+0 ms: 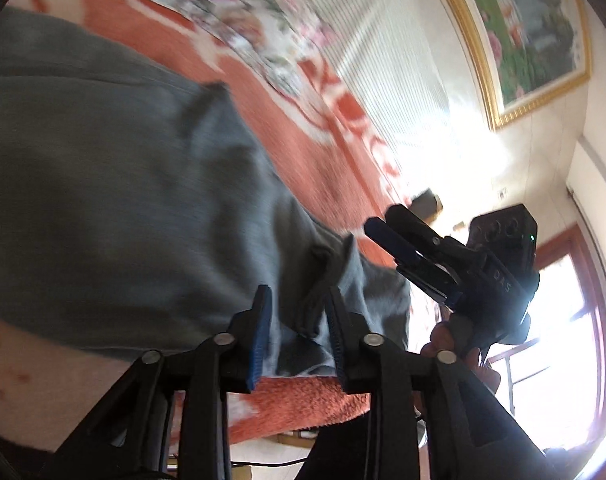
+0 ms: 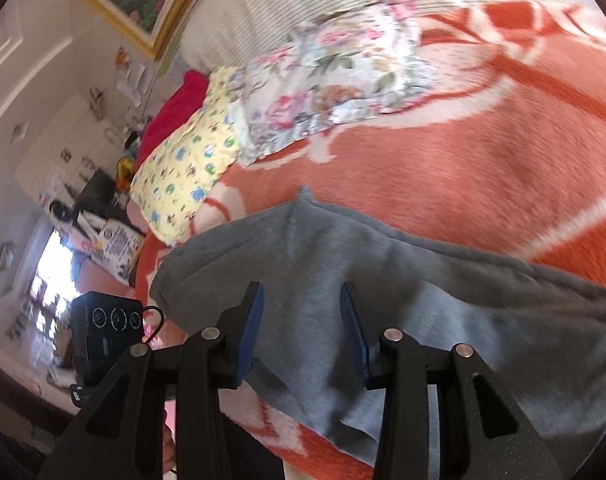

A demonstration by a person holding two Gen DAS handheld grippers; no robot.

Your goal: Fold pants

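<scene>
The grey pants are lying spread over an orange-and-cream blanket on a bed, bunched into soft folds and reaching close to the near edge of the blanket.

In the left wrist view, the left gripper is hovering just over a rumpled end of the pants. Its blue-padded fingers are standing apart, with cloth showing in the gap behind them — the pads are not pressing on it. To the right in that same view, the right gripper is hanging beside the edge of the garment, its fingers also parted and nothing between them; a hand is gripping its handle below.

In the right wrist view, the right gripper is pointing down at the pants, jaws apart, the grey fabric lying under and beyond the pads without being pinched. The camera block of the left gripper is showing at the lower left.

Farther up the bed, a floral pillow and a yellow patterned pillow are lying side by side — both well apart from the pants. A gold-framed picture is hanging on the wall above. Both views are blurred.
</scene>
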